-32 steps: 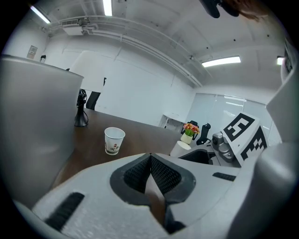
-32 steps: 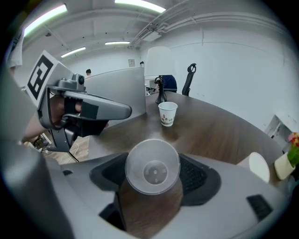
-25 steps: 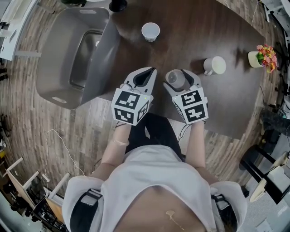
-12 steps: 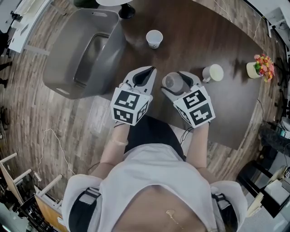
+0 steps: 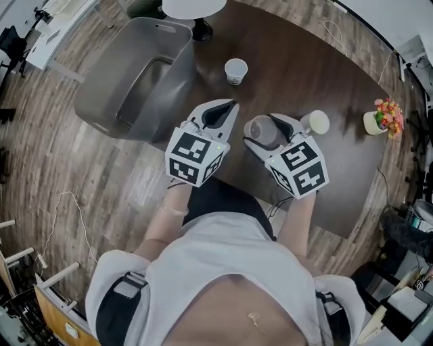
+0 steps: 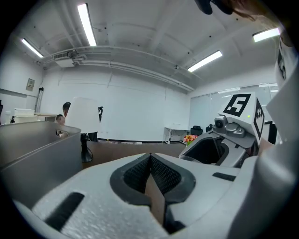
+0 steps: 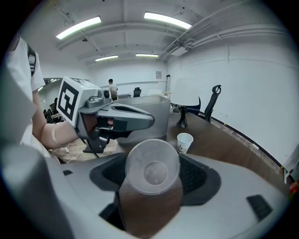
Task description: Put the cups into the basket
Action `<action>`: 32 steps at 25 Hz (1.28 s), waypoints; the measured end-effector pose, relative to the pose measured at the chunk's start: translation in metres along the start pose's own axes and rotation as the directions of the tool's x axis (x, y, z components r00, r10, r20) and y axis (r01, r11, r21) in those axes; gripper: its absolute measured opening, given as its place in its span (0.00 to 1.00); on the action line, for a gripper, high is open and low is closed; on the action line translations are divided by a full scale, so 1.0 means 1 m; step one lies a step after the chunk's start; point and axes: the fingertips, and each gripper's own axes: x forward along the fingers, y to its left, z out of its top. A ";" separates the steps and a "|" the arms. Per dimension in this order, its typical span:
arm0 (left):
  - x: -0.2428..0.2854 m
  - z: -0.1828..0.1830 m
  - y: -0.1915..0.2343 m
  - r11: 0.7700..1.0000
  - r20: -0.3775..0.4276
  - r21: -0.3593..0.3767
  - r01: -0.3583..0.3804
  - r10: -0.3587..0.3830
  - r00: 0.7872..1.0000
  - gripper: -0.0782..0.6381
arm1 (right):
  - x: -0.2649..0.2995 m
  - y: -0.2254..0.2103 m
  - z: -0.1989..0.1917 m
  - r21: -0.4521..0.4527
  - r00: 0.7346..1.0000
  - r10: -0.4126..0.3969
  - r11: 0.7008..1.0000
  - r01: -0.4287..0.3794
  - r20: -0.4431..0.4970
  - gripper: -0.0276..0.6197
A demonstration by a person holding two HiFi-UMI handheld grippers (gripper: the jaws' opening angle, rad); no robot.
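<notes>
You have three cups: your right gripper (image 5: 265,132) clamps one clear cup (image 5: 260,128), while one paper cup (image 5: 235,70) and one mug (image 5: 315,122) stand on the table (image 5: 304,67). The one basket (image 5: 101,88) stands at the left. Your left gripper (image 5: 226,105) has its jaws together, with nothing in them.

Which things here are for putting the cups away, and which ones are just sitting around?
For the job:
- clear plastic cup, held in the right gripper
- paper cup
- white mug
- grey basket

Just lying about:
- table lamp
- pot of flowers
</notes>
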 end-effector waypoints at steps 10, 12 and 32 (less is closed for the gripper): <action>0.001 0.040 0.016 0.999 0.030 0.041 0.032 -0.033 0.999 0.12 | 0.010 -0.015 0.033 -0.034 1.000 0.020 0.999 -0.021 -0.021 0.57; -0.002 0.058 0.026 0.998 0.038 0.050 0.039 -0.041 0.998 0.12 | 0.012 -0.017 0.050 -0.062 0.999 0.029 0.998 -0.030 -0.020 0.57; -0.087 0.133 0.184 0.994 0.061 0.027 -0.110 0.108 0.992 0.12 | 0.078 0.018 0.247 -0.360 0.970 0.242 0.905 -0.227 -0.005 0.57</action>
